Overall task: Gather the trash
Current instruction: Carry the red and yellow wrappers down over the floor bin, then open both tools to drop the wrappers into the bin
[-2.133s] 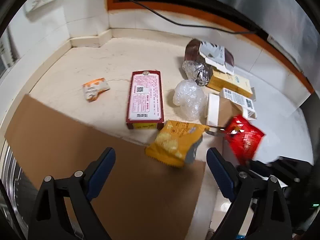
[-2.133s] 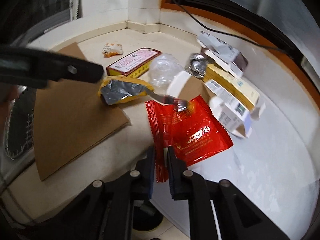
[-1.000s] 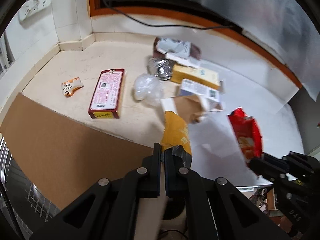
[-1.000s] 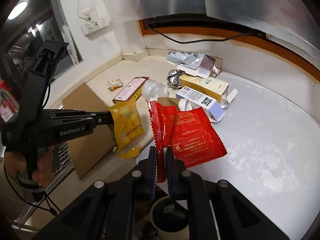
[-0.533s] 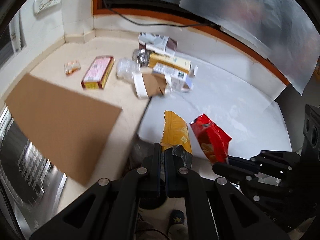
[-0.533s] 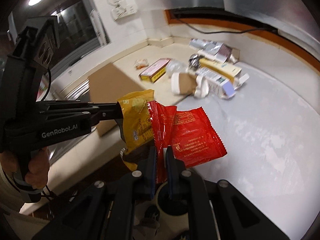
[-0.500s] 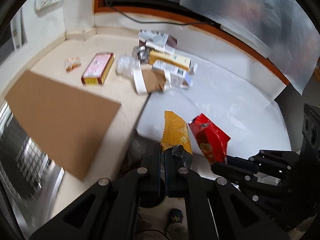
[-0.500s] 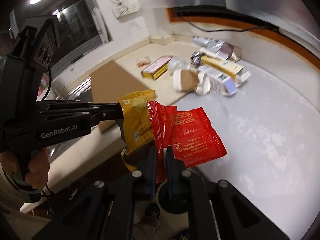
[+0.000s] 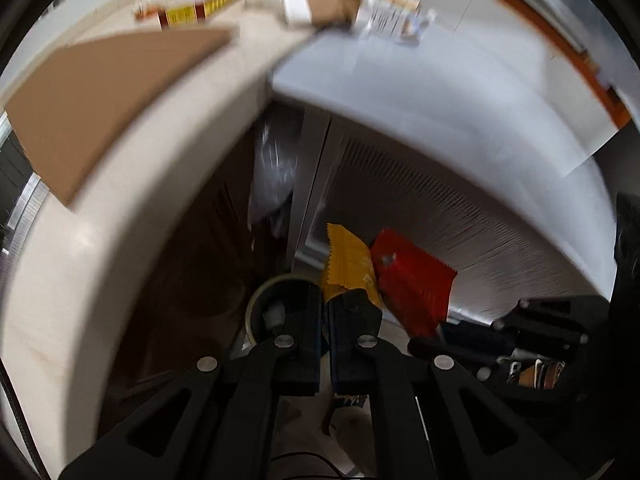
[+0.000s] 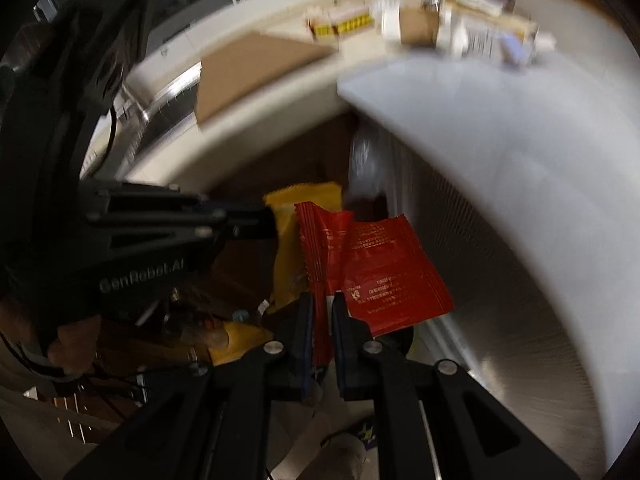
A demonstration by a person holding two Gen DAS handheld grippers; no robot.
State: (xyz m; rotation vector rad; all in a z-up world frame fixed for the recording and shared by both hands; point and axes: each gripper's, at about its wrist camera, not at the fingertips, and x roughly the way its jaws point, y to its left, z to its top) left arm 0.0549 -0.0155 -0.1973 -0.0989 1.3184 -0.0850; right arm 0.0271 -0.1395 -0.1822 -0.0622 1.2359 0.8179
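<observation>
Claws clenched: we see the left claw [image 9: 325, 312] pinching a crinkled yellow wrapper [image 9: 347, 264], the right claw [image 10: 322, 320] a glossy red wrapper [image 10: 380, 272].
Both hang mid-frame below the pale surface [image 9: 120, 184]; only the left view shows a round bin [image 9: 276, 300]; only the right shows a hand [image 10: 70, 344].

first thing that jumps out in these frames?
Two bright wrappers side by side, below the counter edge: the yellow snack wrapper pinched in the left gripper and the red snack wrapper clamped in the right gripper. Under the left gripper sits a round dark container on the floor. Up top, blurred, a cardboard sheet and leftover boxes lie on the counter.
</observation>
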